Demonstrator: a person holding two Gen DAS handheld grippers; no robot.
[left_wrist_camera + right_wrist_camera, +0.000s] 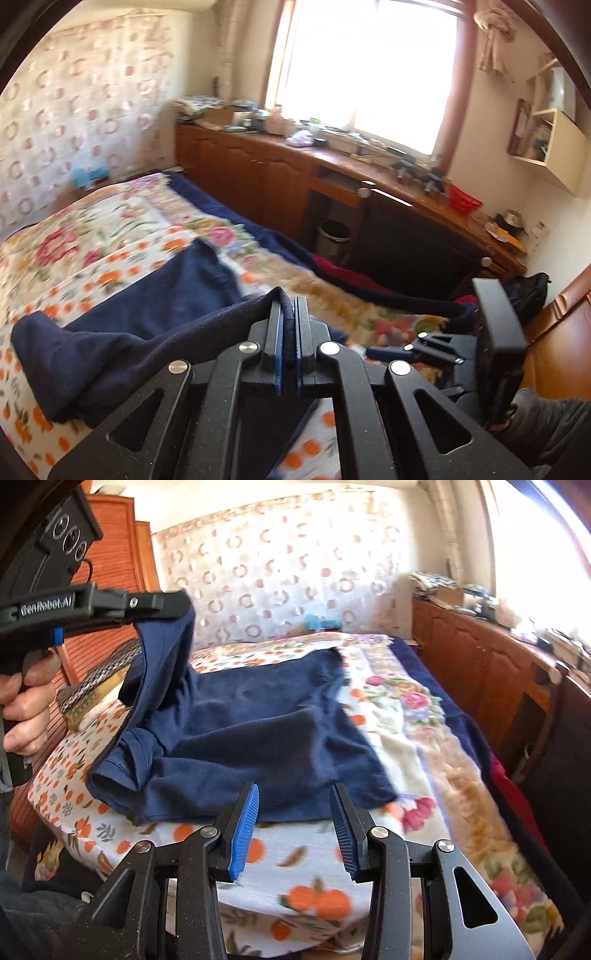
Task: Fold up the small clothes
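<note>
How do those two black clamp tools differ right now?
The left gripper is pinched shut on the navy blue cotton garment, lifting its edge; the right gripper stands open and empty. In the right view, the left sits higher over the orange-print sheet, the right lower. Both have blue ribbed pads.

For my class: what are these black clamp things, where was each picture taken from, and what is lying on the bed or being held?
There is no robot here. A person holds a hand-held clamp in each hand, with a camera looking along its two fingers. One picture looks from the left gripper, shut on an edge of the navy garment and lifting it. The other looks from the right gripper, open and holding nothing, just short of the garment's near edge. The garment lies on an orange-print cloth over a floral blanket.
</note>
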